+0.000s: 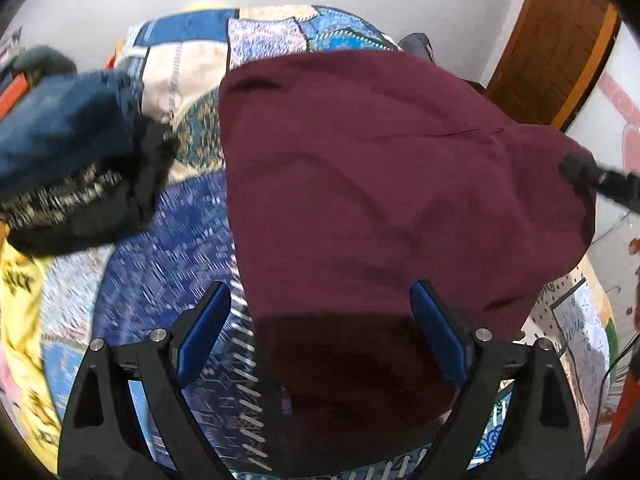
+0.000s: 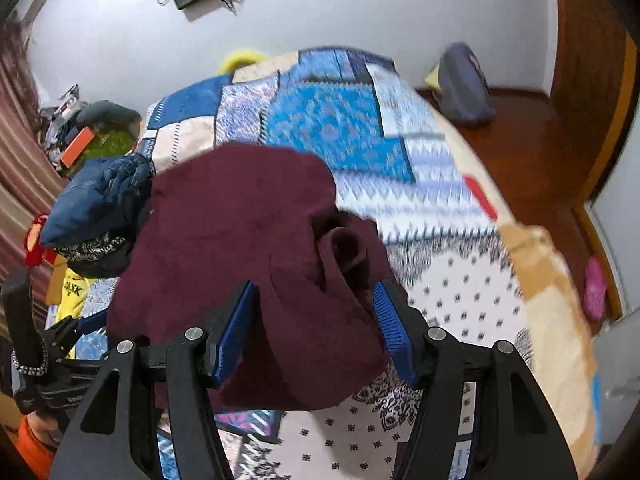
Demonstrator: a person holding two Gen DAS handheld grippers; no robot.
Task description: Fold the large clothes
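A large maroon garment (image 1: 380, 184) lies spread on the patchwork bedspread (image 1: 160, 248). My left gripper (image 1: 320, 300) is open above its near edge, with the cloth between the blue pads (image 1: 204, 328). In the right wrist view the maroon garment (image 2: 240, 240) is bunched, with a sleeve opening facing me. My right gripper (image 2: 316, 300) is open with cloth between its pads. The right gripper's tip (image 1: 588, 172) shows at the garment's right corner in the left wrist view. The left gripper (image 2: 52, 344) shows at the lower left of the right wrist view.
A pile of dark blue and black clothes (image 1: 72, 152) lies left of the garment, with a yellow printed shirt (image 2: 74, 292) beside it. A grey bag (image 2: 464, 84) sits on the wooden floor (image 2: 532, 148) beyond the bed. A wooden door (image 1: 552, 40) is at right.
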